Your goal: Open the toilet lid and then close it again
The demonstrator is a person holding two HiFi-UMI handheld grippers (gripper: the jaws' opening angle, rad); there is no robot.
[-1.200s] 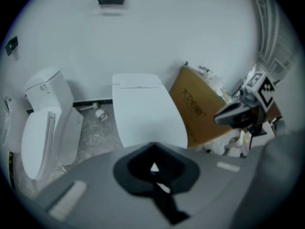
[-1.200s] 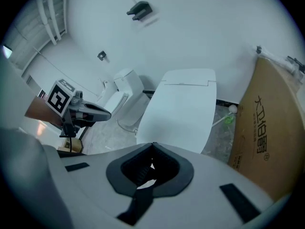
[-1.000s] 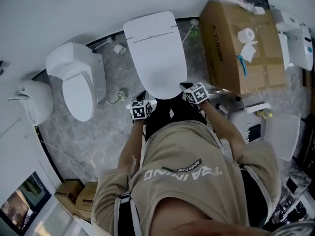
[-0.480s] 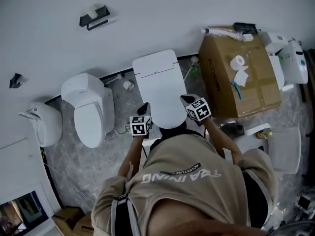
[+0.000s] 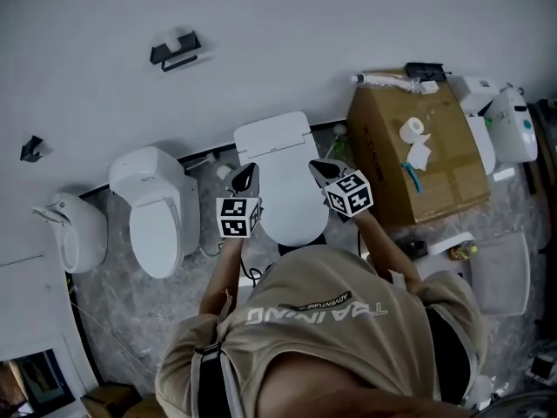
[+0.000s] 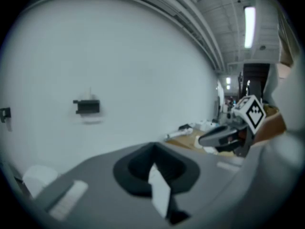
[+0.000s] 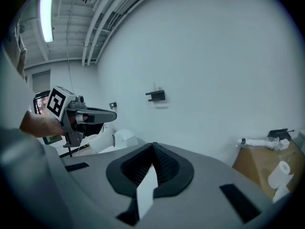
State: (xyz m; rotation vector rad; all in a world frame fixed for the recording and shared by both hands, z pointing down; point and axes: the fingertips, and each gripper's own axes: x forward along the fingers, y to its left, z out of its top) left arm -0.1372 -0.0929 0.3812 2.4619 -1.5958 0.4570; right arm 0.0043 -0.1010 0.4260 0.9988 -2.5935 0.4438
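The white toilet (image 5: 287, 190) stands against the wall with its lid down. Both grippers hang in the air above its front half, touching nothing. My left gripper (image 5: 245, 175) is over the lid's left edge and my right gripper (image 5: 318, 169) over its right edge, each with a marker cube behind it. The jaws of both meet at a point with nothing between them. The left gripper view looks at the wall past my left gripper (image 6: 153, 151) and shows the right gripper (image 6: 224, 136). The right gripper view looks past my right gripper (image 7: 153, 149) and shows the left gripper (image 7: 90, 116).
A second white toilet (image 5: 157, 216) stands to the left, with another white fixture (image 5: 70, 233) beyond it. At the right is a cardboard box (image 5: 418, 146) with a paper roll (image 5: 411, 129) on top. A black bracket (image 5: 178, 49) hangs on the wall.
Both grippers have risen from the front rim of the lid to well above it. The lid stays down. The head view has tilted up and shows more wall.
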